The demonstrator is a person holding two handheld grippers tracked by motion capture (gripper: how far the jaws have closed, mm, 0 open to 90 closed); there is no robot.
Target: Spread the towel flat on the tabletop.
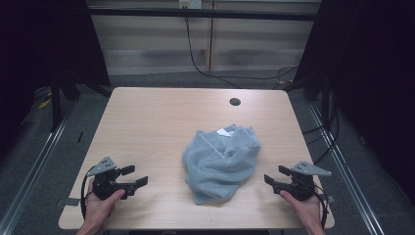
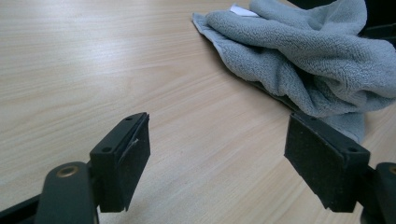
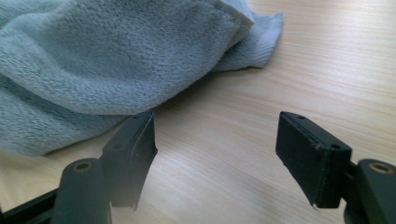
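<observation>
A crumpled grey towel (image 1: 220,161) with a small white label lies on the wooden table (image 1: 161,112), right of centre and near the front. My left gripper (image 1: 135,176) rests at the front left, held in a hand, jaws open and empty, pointing right toward the towel (image 2: 303,60). At the front right my right gripper (image 1: 276,177) is open and empty too, pointing left. The towel (image 3: 93,70) lies just ahead of its jaws, apart from them.
A round cable hole (image 1: 235,102) sits near the table's far edge. Bare wood spreads over the left half and back of the table. Black cables (image 1: 205,68) run along the floor behind; dark curtains flank both sides.
</observation>
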